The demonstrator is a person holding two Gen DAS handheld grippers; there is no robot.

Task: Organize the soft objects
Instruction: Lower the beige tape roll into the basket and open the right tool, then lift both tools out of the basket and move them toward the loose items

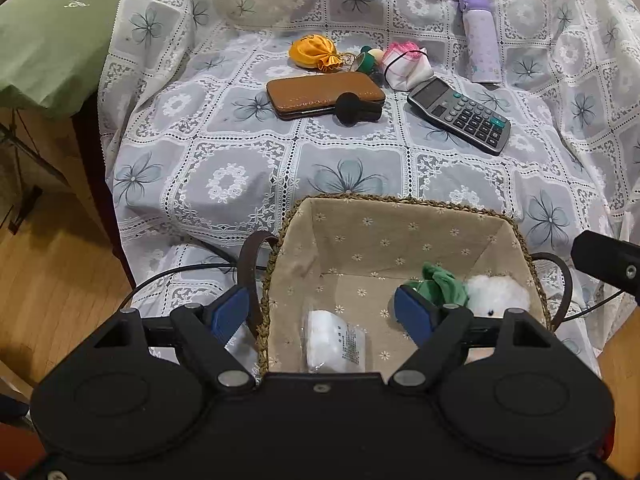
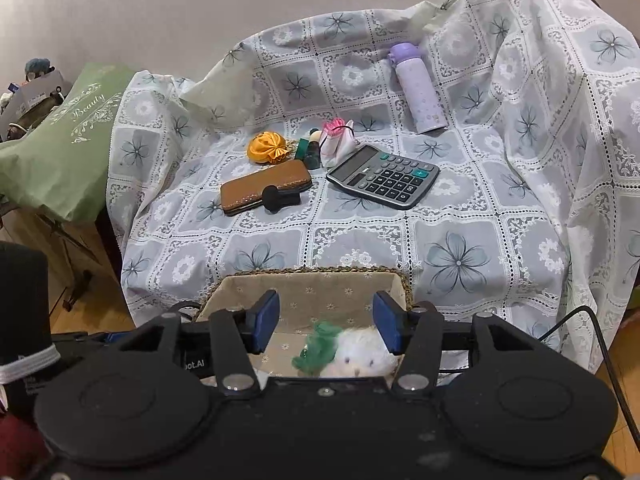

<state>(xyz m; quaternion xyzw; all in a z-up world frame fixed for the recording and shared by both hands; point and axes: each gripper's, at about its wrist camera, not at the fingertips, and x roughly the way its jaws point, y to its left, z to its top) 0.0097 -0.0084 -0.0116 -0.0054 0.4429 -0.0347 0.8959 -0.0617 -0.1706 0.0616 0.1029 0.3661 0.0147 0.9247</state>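
Observation:
A woven basket [image 1: 400,200] with a beige flowered lining stands at the near edge of the lace-covered seat. Inside lie a white plush toy [image 1: 498,292] with a green cloth [image 1: 442,282], and a clear packet of white cotton [image 1: 334,342]. My left gripper [image 1: 320,312] is open and straddles the basket's left wall, one finger outside and one inside. My right gripper [image 2: 326,322] hangs over the basket [image 2: 312,270], jaws apart above the plush toy [image 2: 360,354], pads not pressing it. An orange pouch [image 1: 314,54] and a pink-white pouch [image 1: 406,62] lie further back.
On the cloth behind the basket lie a brown wallet [image 1: 324,92] with a black clip, a calculator [image 1: 460,114], a purple bottle [image 1: 480,38] and small green items. A green bag [image 1: 56,28] sits at the left, wooden floor below it. A cable runs past the basket.

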